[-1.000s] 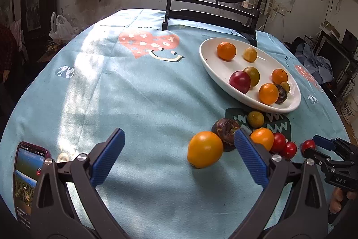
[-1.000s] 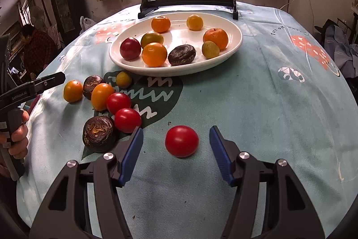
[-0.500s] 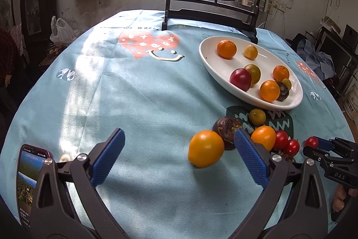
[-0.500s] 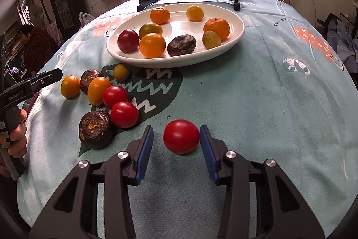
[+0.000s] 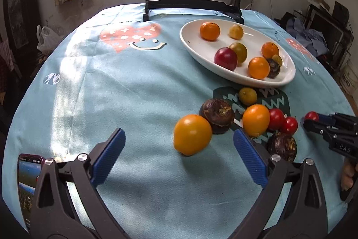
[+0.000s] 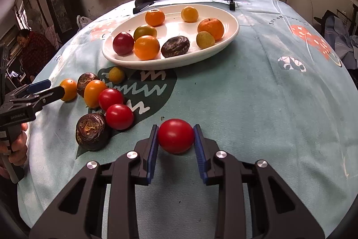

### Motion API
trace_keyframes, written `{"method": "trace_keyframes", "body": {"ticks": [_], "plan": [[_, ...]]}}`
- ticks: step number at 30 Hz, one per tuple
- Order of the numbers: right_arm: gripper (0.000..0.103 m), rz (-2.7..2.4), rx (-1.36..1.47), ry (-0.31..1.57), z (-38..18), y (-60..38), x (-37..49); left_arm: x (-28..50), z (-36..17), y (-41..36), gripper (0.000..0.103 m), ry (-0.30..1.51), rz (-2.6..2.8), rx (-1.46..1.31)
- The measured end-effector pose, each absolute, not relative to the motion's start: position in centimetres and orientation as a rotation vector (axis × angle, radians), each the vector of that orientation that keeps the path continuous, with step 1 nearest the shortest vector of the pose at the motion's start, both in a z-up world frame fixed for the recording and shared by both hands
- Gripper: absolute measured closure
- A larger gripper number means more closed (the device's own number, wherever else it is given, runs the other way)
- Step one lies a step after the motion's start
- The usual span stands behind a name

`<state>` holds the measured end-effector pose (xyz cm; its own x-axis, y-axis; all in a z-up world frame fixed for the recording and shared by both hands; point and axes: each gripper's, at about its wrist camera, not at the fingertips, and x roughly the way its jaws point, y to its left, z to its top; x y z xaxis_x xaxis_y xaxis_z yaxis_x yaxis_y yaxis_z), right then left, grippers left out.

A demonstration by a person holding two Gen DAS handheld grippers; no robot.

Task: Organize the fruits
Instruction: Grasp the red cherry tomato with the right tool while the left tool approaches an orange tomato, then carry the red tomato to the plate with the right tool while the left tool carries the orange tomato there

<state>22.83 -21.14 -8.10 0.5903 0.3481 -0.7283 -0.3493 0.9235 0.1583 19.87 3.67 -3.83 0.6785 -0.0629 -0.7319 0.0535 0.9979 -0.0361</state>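
The right claw (image 6: 175,145), its jaws just closed in, pinches a red tomato (image 6: 175,135) on the counter (image 6: 257,91). The left claw (image 5: 179,158) gapes wide around an orange fruit (image 5: 192,134). The white plate (image 6: 232,33) lies at twelve o'clock.

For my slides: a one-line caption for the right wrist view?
Right gripper shut on a red tomato on the tablecloth, plate of fruit beyond.

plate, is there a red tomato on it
No, the plate holds orange, yellow, dark and plum-coloured fruit; the red tomatoes lie on the cloth.
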Motion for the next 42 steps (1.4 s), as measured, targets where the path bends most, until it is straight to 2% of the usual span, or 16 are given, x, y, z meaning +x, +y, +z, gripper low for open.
{"method": "trace_keyframes", "body": {"ticks": [3, 12, 16, 18, 23, 33, 42], "plan": [[0.072, 0.404, -0.004, 0.847, -8.1, -21.1, 22.8, 19.8, -4.0, 2.9, 0.009, 0.823, -0.084, 0.021], [0.072, 0.403, -0.006, 0.849, -8.1, -21.1, 22.8, 20.4, -5.1, 2.7, 0.038, 0.87, -0.095, 0.029], [0.072, 0.403, -0.004, 0.854, -8.2, -21.2, 22.9, 20.7, -5.5, 2.8, 0.045, 0.882, -0.084, 0.031], [0.072, 0.403, -0.004, 0.854, -8.2, -21.2, 22.9, 20.9, -5.8, 2.7, 0.054, 0.892, -0.09, 0.028], [0.072, 0.404, -0.003, 0.855, -8.2, -21.1, 22.9, 20.9, -5.7, 2.8, 0.065, 0.882, -0.109, 0.013], [0.072, 0.448, 0.014, 0.792, -7.1, -21.2, 22.1, 20.5, -5.1, 2.9, 0.065, 0.852, -0.085, 0.0], [0.072, 0.516, 0.103, 0.668, -4.8, -20.6, 22.6, 21.0, -1.6, 1.3, 0.065, 0.746, -0.103, -0.088]]}}
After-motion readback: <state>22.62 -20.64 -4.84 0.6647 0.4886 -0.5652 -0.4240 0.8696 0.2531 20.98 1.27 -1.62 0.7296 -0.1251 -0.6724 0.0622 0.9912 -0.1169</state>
